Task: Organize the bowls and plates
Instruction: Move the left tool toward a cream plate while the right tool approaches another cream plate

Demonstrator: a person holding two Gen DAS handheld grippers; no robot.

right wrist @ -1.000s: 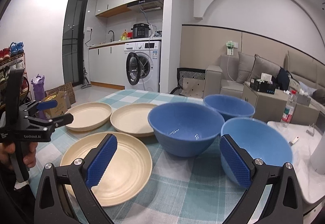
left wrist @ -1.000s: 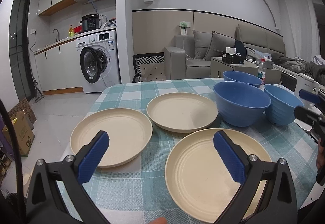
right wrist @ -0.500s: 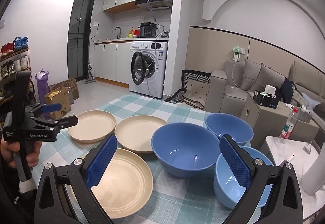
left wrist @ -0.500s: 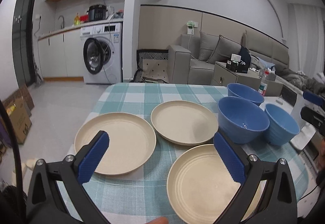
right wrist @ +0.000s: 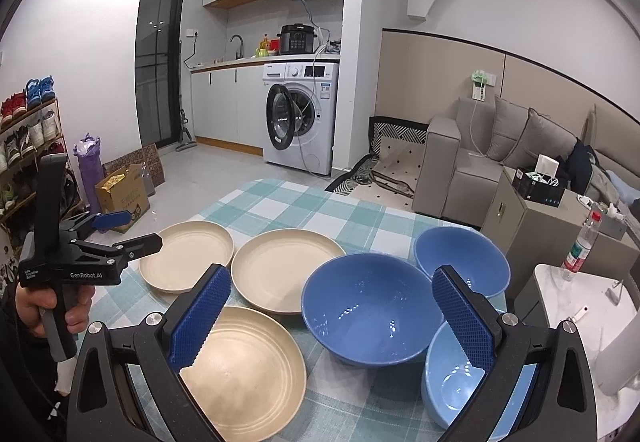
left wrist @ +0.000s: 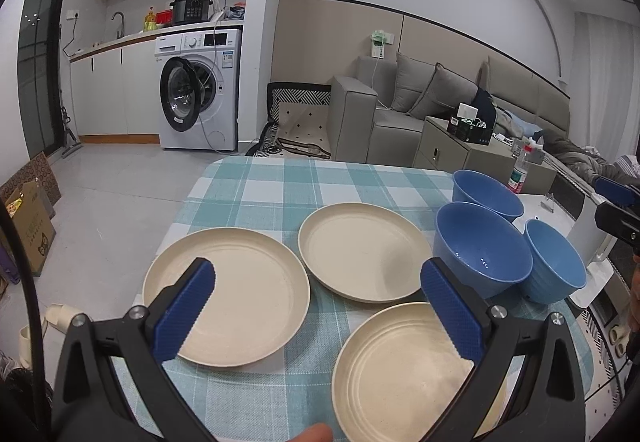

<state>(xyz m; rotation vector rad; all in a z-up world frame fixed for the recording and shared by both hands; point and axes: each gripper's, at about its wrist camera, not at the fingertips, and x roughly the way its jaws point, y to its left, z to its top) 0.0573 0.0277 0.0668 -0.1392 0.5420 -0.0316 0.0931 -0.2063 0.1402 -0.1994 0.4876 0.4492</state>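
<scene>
1. Plates, three cream ones, lie on the checked tablecloth (left wrist: 256,181): left plate (left wrist: 236,298), middle plate (left wrist: 362,250), near plate (left wrist: 404,374).
2. Bowls, three blue ones, sit close together right of the plates: big bowl (right wrist: 370,306), far bowl (right wrist: 460,262), near bowl (right wrist: 452,382).
3. Left gripper (left wrist: 318,310) hovers over the plates, jaws wide, empty.
4. Right gripper (right wrist: 332,318) hovers above the big bowl, jaws wide, empty.

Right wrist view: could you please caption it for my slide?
Open right gripper above three cream plates and three blue bowls on a checked tablecloth.
</scene>
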